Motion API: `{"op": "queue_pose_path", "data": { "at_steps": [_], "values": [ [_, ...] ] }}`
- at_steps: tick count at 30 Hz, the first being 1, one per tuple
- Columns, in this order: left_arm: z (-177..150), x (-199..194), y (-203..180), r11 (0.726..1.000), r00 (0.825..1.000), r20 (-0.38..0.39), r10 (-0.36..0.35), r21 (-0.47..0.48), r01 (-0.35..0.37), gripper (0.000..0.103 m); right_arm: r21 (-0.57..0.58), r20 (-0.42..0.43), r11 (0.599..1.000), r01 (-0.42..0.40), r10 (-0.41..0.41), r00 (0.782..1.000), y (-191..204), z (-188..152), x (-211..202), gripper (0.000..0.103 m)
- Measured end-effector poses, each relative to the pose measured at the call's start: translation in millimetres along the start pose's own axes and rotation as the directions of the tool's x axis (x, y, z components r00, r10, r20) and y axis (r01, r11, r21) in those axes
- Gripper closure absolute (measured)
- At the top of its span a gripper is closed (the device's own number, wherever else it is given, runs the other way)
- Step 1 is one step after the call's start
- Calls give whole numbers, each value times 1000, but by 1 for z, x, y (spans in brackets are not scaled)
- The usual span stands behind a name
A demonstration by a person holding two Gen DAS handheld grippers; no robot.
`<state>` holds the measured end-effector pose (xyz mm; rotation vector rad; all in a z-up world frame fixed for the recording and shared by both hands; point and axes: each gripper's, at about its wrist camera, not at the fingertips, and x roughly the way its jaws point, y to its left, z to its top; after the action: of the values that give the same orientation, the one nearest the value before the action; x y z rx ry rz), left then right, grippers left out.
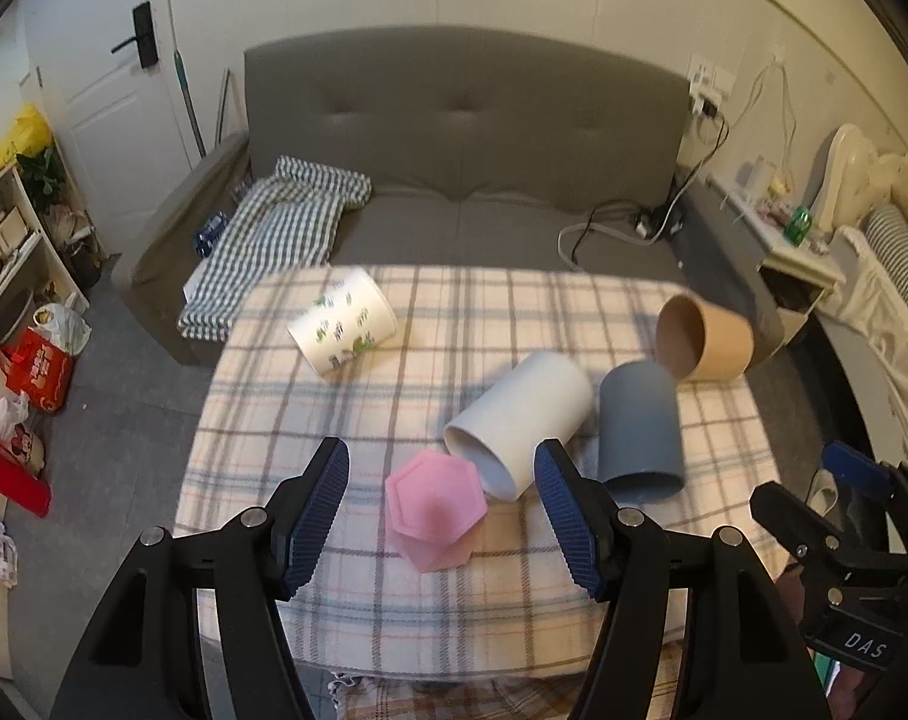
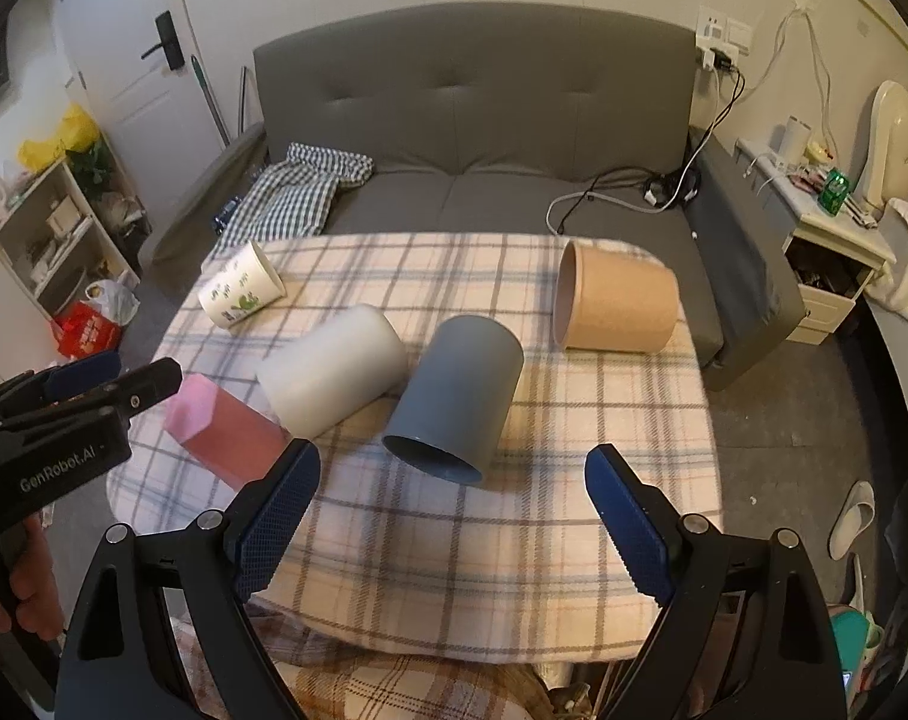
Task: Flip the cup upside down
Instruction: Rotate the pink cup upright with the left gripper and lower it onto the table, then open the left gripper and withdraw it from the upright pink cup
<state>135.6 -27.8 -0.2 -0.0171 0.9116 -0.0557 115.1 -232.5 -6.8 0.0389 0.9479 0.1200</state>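
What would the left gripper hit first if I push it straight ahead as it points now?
Most likely the pink cup, lying on its side between the open left gripper's fingers. The white cup lies just behind it. Depth is uncertain.

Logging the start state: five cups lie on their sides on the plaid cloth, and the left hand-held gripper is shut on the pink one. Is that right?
Not quite. The left hand-held gripper is open, with the pink cup lying free between its spread jaws, as the left wrist view shows. The rest holds: five cups lie on their sides on the plaid cloth.
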Motion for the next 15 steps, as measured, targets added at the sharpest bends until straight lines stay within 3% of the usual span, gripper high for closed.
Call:
{"op": "queue_pose_path", "data": {
  "at_steps": [8, 11, 15],
  "values": [
    [-8, -51, 13, 999, 989, 145, -36, -34, 41, 36, -19, 77, 1000, -7, 9, 997, 12, -7, -40, 12],
    [-20, -67, 19, 998, 980, 196, -11, -52, 22, 36, -32, 112, 999, -16, 19, 994, 19, -14, -51, 12],
    [-44, -87, 30, 998, 957, 289, -6, -63, 26, 20, -45, 157, 998, -33, 40, 987, 31, -30, -58, 12]
  ]
}}
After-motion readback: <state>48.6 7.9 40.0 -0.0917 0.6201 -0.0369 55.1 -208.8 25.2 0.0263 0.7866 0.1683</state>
